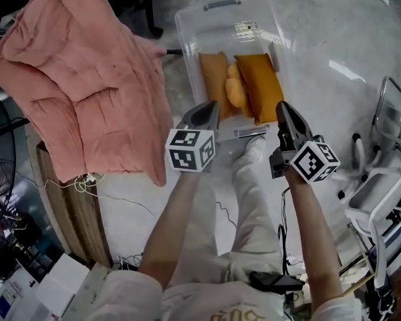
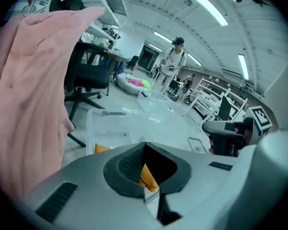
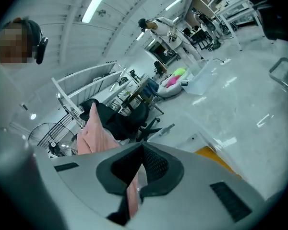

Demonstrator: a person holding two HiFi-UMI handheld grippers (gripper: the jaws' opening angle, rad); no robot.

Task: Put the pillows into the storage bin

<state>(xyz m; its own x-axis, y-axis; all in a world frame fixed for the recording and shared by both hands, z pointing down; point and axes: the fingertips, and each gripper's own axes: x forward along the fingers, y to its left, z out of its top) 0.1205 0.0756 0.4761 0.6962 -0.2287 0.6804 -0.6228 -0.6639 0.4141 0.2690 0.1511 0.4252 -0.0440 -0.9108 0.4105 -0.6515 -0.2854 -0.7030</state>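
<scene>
A clear plastic storage bin (image 1: 187, 40) stands on the floor ahead of me. Inside it two orange pillows (image 1: 214, 77) (image 1: 259, 82) lie side by side, with a smaller yellow-orange cushion (image 1: 235, 92) between them. My left gripper (image 1: 212, 105) hangs over the bin's near edge, shut and holding nothing. My right gripper (image 1: 281, 107) is level with it at the bin's near right corner, also shut and empty. In the left gripper view the jaws (image 2: 145, 145) meet at the tip, and a bit of orange pillow (image 2: 148, 176) shows behind them. In the right gripper view the closed jaws (image 3: 143, 146) have the bin's orange pillow (image 3: 213, 157) at the right.
A pink quilt (image 1: 80, 79) drapes over a wooden table at the left, its corner hanging close to the bin. A black office chair (image 2: 86, 75) stands behind the bin. White racks (image 1: 381, 179) are at the right. My legs (image 1: 250, 192) and cables are below. A person (image 2: 175, 61) stands far off.
</scene>
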